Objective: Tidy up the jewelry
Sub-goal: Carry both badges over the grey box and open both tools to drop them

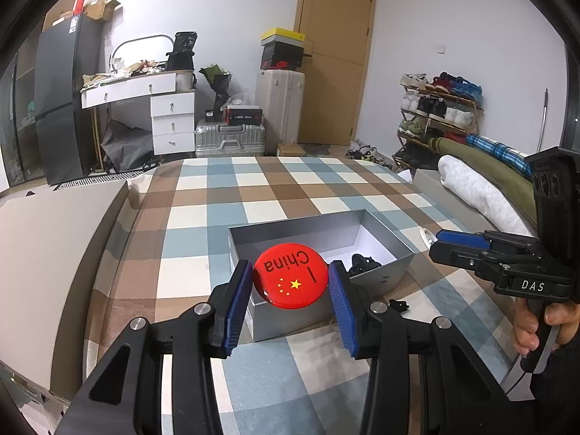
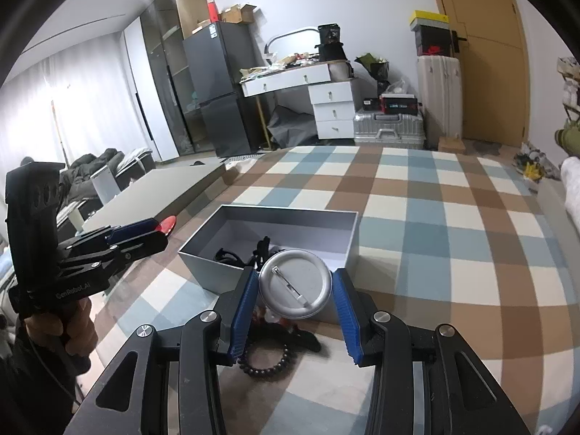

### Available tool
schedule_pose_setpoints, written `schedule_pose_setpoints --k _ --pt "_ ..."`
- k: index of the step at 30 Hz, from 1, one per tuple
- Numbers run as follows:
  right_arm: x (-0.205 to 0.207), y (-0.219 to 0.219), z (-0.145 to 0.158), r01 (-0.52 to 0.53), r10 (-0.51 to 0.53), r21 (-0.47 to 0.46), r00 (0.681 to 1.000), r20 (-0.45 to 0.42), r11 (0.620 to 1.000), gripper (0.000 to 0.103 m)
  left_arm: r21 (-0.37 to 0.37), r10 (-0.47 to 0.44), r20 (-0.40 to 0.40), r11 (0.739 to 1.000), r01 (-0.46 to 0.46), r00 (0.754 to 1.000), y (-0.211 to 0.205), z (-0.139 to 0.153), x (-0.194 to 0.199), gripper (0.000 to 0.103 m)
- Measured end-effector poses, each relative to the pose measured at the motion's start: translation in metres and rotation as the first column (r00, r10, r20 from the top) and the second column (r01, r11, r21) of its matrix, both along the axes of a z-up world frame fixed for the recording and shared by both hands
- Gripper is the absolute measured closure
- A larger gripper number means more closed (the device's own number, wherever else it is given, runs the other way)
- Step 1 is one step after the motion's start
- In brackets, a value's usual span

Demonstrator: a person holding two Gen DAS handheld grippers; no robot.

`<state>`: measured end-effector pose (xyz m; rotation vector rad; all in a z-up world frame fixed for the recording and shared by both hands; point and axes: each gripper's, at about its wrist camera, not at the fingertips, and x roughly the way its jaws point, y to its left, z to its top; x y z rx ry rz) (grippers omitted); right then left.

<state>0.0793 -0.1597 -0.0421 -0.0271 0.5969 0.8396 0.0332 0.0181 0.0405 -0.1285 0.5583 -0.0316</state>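
**Two badges up, one in each claw, both over the grey box**

Left wrist view first. The left gripper (image 1: 290, 282) has a round red badge (image 1: 290, 275) clamped between its blue pads (image 1: 237, 304), gripped edge to edge, face toward the camera; it reads "China" upside down with yellow stars below. The badge hangs right above the near end of the open grey box (image 1: 384, 272), which sits on the checked bedspread (image 1: 217, 195). Inside the box, past the badge, there's a dark tangle of jewelry (image 1: 362, 264) against the white floor; exactly what it is, I can't make out. Off to the right, the right gripper (image 1: 440, 241) comes in side-on, a hand (image 1: 543, 326) wrapped round its handle. A small dark piece (image 1: 398, 305) lies on the spread just outside the box's near wall.

Now the right wrist view. The right gripper (image 2: 295, 290) is pinching a second badge (image 2: 295, 283), this one turned silver-back to us, the pin bar running slantwise across it. Pads press both edges. It's held over the near wall of the grey box (image 2: 290, 215), with black items (image 2: 232, 255) visible in the box beyond it. Below the claw, on the bedspread (image 2: 435, 217), lies a dark beaded bracelet (image 2: 268, 362), and just beyond it something black with a touch of red, half hidden behind the badge. On the left, the left gripper (image 2: 159, 228) shows side-on, the red badge's edge (image 2: 167, 224) peeking out at its tip, well clear of the box's left corner.
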Motion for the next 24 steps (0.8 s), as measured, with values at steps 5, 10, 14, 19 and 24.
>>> schedule_pose_setpoints --k 5,10,14,19,24 --pt "0.01 0.009 -0.001 -0.014 0.014 0.023 0.999 -0.036 1.0 0.061 0.002 0.001 -0.012 1.0 -0.001 1.0 0.0 -0.004 0.009 0.066" --pt "0.029 0.018 -0.003 -0.012 0.018 0.061 0.995 -0.098 0.998 0.061 -0.001 0.0 -0.034 1.0 0.0 0.999 -0.002 -0.011 0.026 0.066" --pt "0.039 0.026 -0.007 -0.019 0.025 0.052 0.992 -0.124 0.998 0.061 0.015 -0.005 -0.045 1.0 0.005 0.999 -0.006 -0.013 0.038 0.066" --pt "0.051 0.035 -0.014 -0.023 0.032 0.051 0.985 -0.169 0.998 0.061 0.041 -0.004 -0.078 0.999 0.007 0.997 -0.009 -0.019 0.048 0.066" --pt "0.055 0.047 -0.02 -0.034 0.039 0.031 0.983 -0.179 0.999 0.061 0.074 0.01 -0.116 0.997 -0.002 0.993 -0.01 -0.027 0.053 0.066"
